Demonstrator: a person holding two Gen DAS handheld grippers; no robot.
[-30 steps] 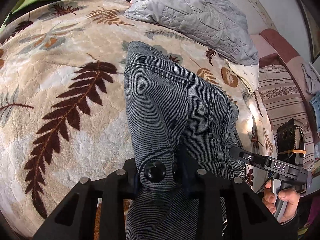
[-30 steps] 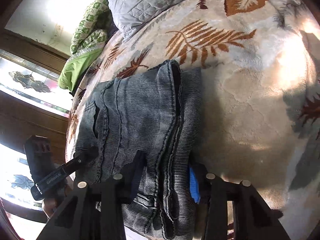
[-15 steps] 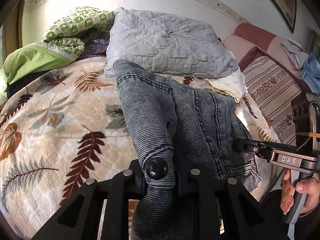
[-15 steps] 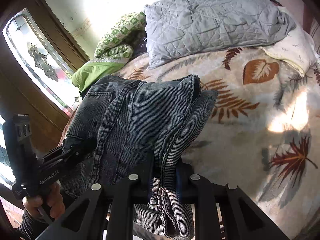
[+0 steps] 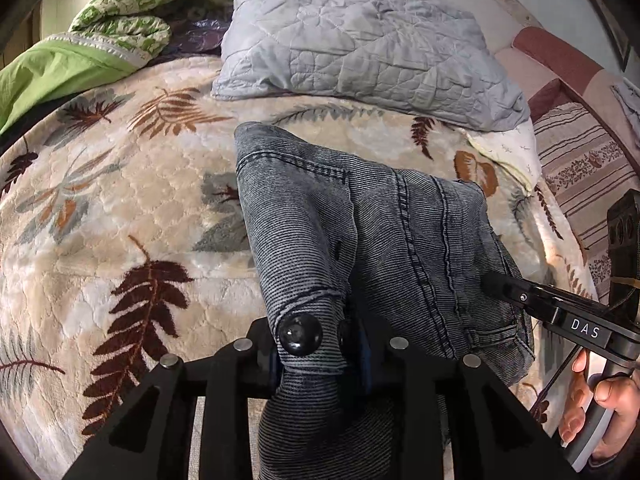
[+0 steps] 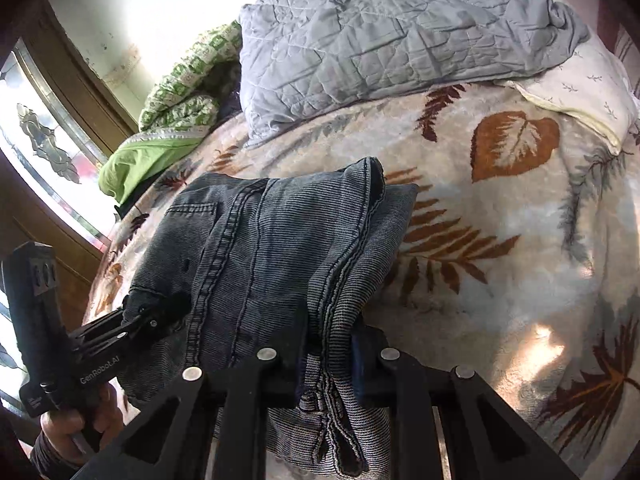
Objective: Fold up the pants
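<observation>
My left gripper (image 5: 318,354) is clamped on the waistband of the pants (image 5: 380,240), right at the black button (image 5: 300,334); its jaws have just eased a little wider, yet the denim is bunched tight between them. My right gripper (image 6: 330,354) pinches the stacked seam edges on the other side of the pants (image 6: 280,248), thick layers hanging down through the jaws; those jaws have also just opened slightly, with cloth pressed between them.

The pants are grey-blue denim, already folded into a thick bundle. They hang between my two grippers, the near edge lifted, the far end sloping down toward the blanket (image 5: 132,208); whether that far end rests on it I cannot tell. A back pocket (image 6: 192,224) shows on top in the right wrist view.

The blanket is cream with brown and grey leaf prints. At its far side lies a grey quilted pillow (image 5: 360,44), with a green bundle (image 5: 80,60) beside it to the left. A white cloth (image 6: 580,96) peeks out under the pillow's right end.

In the left wrist view my right hand (image 5: 600,412) grips its handle at the lower right. In the right wrist view my left hand (image 6: 76,424) grips the other handle at the lower left, by a window (image 6: 36,140).
</observation>
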